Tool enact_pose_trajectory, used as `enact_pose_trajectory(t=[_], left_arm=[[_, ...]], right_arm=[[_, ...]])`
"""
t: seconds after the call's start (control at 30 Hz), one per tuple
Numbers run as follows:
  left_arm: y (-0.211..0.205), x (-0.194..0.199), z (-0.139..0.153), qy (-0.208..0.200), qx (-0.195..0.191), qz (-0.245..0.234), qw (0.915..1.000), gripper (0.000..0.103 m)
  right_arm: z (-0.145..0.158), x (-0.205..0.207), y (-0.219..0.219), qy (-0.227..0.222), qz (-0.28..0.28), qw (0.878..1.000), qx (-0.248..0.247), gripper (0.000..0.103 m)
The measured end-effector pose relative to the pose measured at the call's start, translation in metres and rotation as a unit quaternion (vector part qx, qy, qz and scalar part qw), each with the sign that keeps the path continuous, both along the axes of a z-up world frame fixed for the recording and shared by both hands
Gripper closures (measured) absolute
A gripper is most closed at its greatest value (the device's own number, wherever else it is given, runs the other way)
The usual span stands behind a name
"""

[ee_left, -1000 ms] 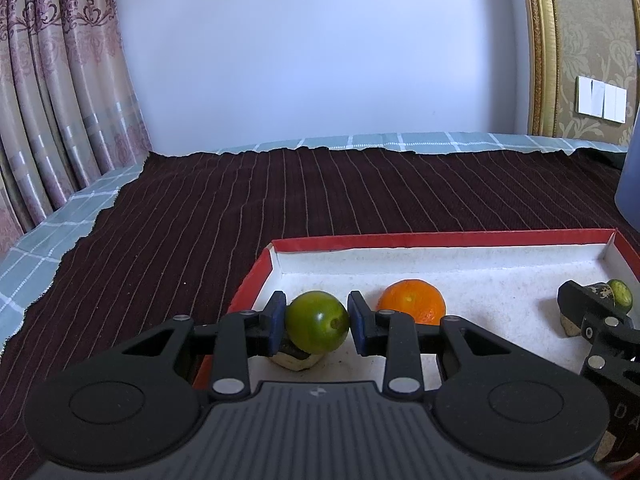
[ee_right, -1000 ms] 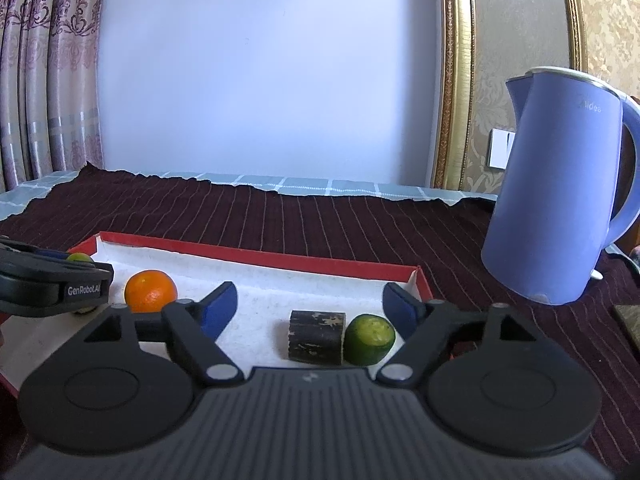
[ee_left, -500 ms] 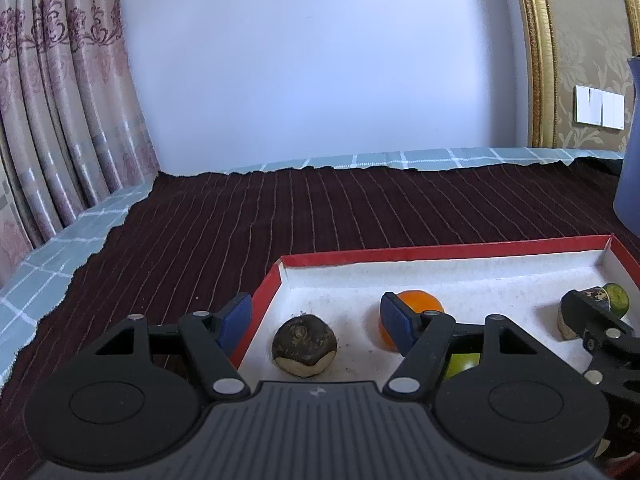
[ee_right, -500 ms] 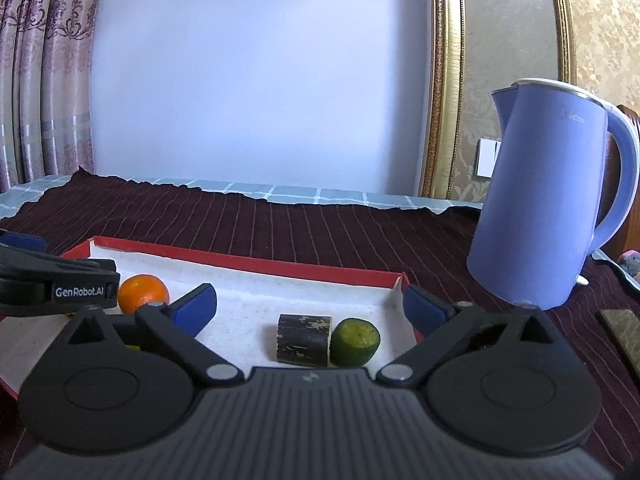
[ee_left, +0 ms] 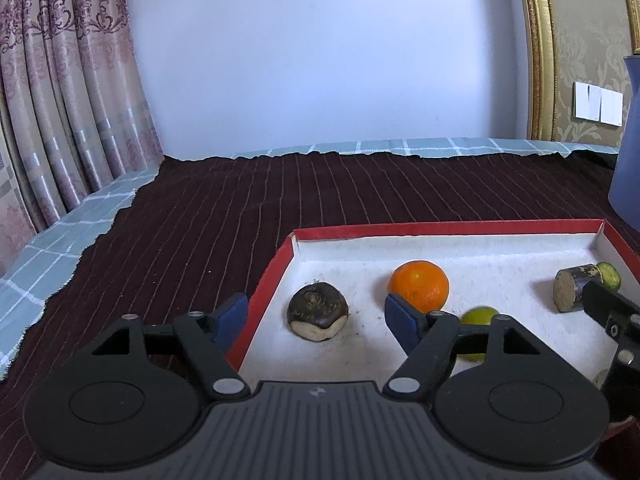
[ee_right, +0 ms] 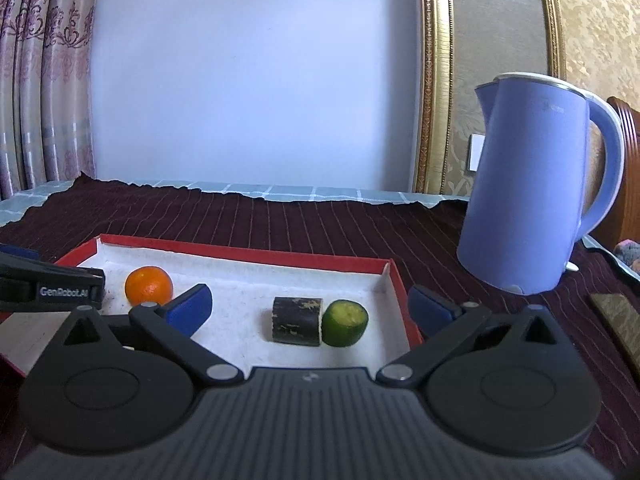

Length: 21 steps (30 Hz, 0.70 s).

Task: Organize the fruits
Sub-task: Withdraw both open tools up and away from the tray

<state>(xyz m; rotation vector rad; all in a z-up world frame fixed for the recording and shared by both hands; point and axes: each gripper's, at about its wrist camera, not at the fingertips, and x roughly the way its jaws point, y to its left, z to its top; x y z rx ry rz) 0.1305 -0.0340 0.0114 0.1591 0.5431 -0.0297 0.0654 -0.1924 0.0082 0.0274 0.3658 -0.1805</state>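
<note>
Left hand-held gripper (ee_left: 316, 318) now spread wide, green fruit (ee_left: 478, 316) dropped into tray (ee_left: 440, 229)

Two limes (ee_left: 478, 316) (ee_right: 345, 322), one orange (ee_left: 419, 284).

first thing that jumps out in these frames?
The orange sits bright on the white floor of the red-rimmed tray, just beyond the open left gripper. In the right wrist view the tall blue kettle stands on the dark cloth, right of the tray.
</note>
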Motion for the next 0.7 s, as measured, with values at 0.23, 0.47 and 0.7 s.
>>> enact_pose_trajectory(t=[0.23,0.47,0.7], left_arm=[[0.009,-0.017,0.002,-0.002,-0.012,0.0,0.9999,0.028],[0.025,-0.035,0.001,0.001,-0.035,0.004,0.9994,0.027],[0.035,-0.044,-0.004,0.015,-0.047,0.008,0.9988,0.026]], right_arm=[[-0.002,-0.011,-0.008,-0.005,-0.007,1.0,0.025,0.0],[-0.005,-0.027,-0.005,-0.007,-0.001,1.0,0.026,0.0],[-0.006,-0.046,-0.003,-0.021,0.0,0.999,0.029,0.0]])
